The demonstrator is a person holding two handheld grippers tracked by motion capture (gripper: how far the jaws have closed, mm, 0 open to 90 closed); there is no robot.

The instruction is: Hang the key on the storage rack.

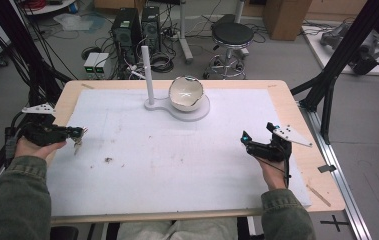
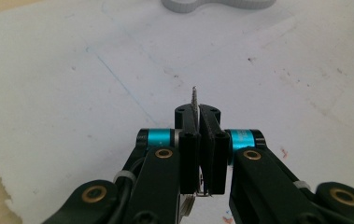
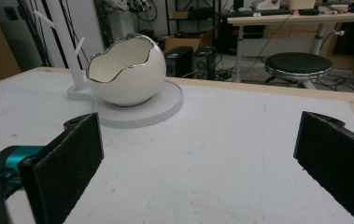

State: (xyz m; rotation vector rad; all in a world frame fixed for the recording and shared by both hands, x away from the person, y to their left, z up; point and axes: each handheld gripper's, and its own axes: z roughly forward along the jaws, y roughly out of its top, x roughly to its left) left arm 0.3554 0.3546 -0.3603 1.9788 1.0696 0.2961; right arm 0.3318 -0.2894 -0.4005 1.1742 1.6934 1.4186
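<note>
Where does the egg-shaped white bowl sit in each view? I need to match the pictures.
High view: the white bowl sits at the far centre of the table, on a round white base.
Left gripper view: the bowl is not in it; the grey edge at top centre looks like the base.
Right gripper view: the bowl is at upper left, beyond the left jaw.
Shared landmark: the round base.

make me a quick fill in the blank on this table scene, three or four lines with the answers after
1. The right gripper has its jaws ____.
2. The left gripper is shut on a thin ____ piece.
3. The white bowl is shaped like a broken ____.
4. The bowl sits on a round white base with an upright ____ beside it.

Missing words: open; metal; eggshell; post
</note>
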